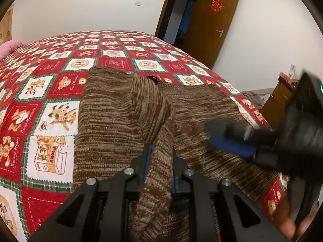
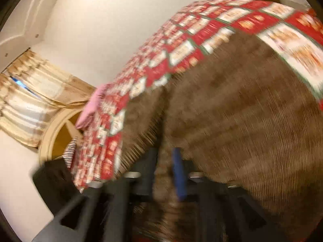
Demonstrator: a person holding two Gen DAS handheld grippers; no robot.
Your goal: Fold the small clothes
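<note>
A bed point(image 1: 60, 92) is filling a white-walled room, covered by a quilt point(image 1: 48, 109) of red and white squares edged in green, each square printed with cartoon bears and dogs. A brown wooden door point(image 1: 214, 24) is standing open at the far side, a red paper cutting point(image 1: 216, 5) stuck to it. A pink pillow point(image 1: 9, 47) is lying at the bed's far left corner, and cream-and-gold curtains point(image 2: 30, 104) are hanging by the wall in the right wrist view.

A brown sweater point(image 1: 113, 117) is lying across the near half of the quilt, partly folded. Its knit is ribbed and streaked in dark brown and tan, with a thick, nubby texture. One sleeve is draping over the body and running down toward the camera.

The left gripper point(image 1: 160, 161) is clamping narrowly on that strip of knit, its black fingers pressing it from both sides. The right gripper point(image 1: 220, 135), blurred, with black fingers and a blue pad, is hovering over the sweater's right half; its jaws are standing apart, with knit showing between them but not pinched.
</note>
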